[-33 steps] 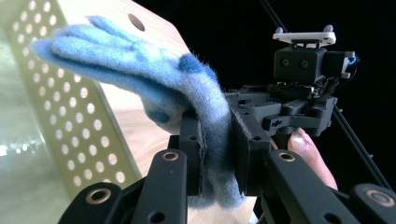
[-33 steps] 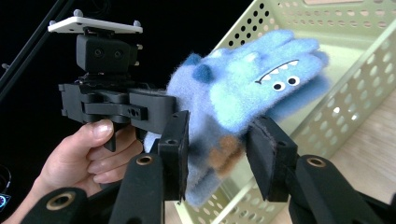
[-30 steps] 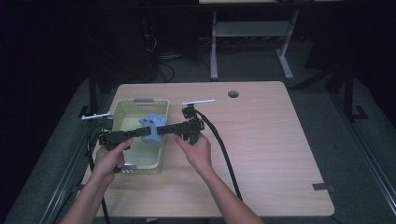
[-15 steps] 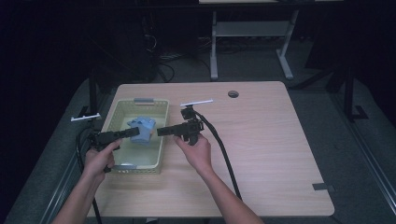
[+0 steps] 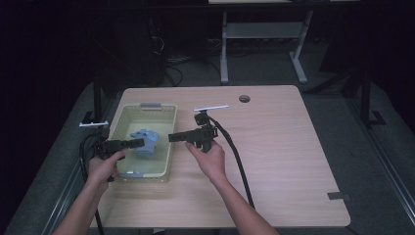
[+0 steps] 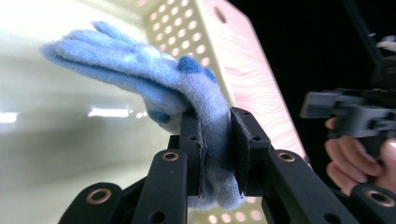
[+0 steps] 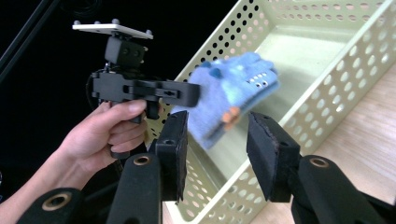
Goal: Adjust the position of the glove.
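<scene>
Left gripper [image 5: 137, 142] pinches the fuzzy blue fabric glove [image 6: 154, 74] tight, holding it over the pale yellow perforated plastic basket [image 5: 166, 147]. Right gripper [image 7: 217, 140] gapes apart, nothing between, beside the basket's wall. No readable writing anywhere.

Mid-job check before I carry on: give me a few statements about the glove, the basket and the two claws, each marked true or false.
1. The left claw is clamped on the blue fleece glove. True.
2. The right claw grips the glove too. False: its jaws stand apart with nothing between them; the glove shows beyond them.
3. The glove is over the perforated pale yellow basket. True.
4. The basket stands at the table's right edge. False: in the high view it sits on the left part of the wooden table.
5. The right claw hangs over the basket's middle. False: its hand is beside the basket, over bare tabletop.
</scene>
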The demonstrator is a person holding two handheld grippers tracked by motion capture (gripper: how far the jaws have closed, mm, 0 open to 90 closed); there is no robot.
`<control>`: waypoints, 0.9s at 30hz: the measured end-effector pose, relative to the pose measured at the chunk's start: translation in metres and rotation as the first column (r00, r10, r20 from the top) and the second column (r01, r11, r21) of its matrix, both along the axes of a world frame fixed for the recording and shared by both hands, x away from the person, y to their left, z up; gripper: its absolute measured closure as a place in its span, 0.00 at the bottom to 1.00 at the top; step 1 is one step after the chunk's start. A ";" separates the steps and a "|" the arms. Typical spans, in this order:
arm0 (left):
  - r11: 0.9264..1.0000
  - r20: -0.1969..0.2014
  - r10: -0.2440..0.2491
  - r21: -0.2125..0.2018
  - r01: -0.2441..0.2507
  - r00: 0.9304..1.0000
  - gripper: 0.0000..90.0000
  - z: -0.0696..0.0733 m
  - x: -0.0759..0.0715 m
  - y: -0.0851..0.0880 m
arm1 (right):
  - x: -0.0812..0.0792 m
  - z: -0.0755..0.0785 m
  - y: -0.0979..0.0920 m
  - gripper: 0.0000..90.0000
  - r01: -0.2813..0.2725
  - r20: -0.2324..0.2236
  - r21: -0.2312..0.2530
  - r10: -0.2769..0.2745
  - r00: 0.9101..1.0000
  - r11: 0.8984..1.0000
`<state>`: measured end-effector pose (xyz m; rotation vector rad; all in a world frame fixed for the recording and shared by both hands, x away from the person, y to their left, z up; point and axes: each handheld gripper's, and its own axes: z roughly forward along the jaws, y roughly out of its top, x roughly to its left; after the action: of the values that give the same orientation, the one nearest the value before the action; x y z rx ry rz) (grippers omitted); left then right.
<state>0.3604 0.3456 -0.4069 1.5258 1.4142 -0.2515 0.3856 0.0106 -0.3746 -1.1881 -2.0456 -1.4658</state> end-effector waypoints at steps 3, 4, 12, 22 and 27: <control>0.998 -0.035 0.008 0.066 -0.006 0.999 0.84 -0.003 0.002 0.001 | 0.000 -0.002 0.003 0.64 -0.013 0.001 -0.012 0.013 1.000 1.000; 0.996 -0.050 0.015 0.086 -0.011 0.999 0.84 -0.003 0.003 0.000 | -0.001 -0.002 0.003 0.64 -0.019 -0.003 -0.016 0.018 1.000 1.000; 0.963 -0.130 0.049 0.268 -0.012 0.990 0.83 -0.002 0.011 -0.010 | -0.001 -0.003 0.004 0.64 -0.019 0.002 -0.034 0.019 1.000 0.999; 0.889 -0.225 0.045 0.454 0.064 0.973 0.78 -0.009 0.027 -0.019 | -0.003 -0.003 -0.001 0.63 -0.025 0.011 -0.036 0.026 1.000 0.999; 0.864 -0.240 0.079 0.501 0.054 0.968 0.65 -0.010 0.029 -0.020 | -0.005 -0.003 -0.005 0.63 -0.018 0.013 -0.038 0.019 1.000 0.999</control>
<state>0.3894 0.3257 -0.4167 1.9629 1.7907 -0.0652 0.3810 0.0059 -0.3780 -1.1735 -2.0962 -1.4365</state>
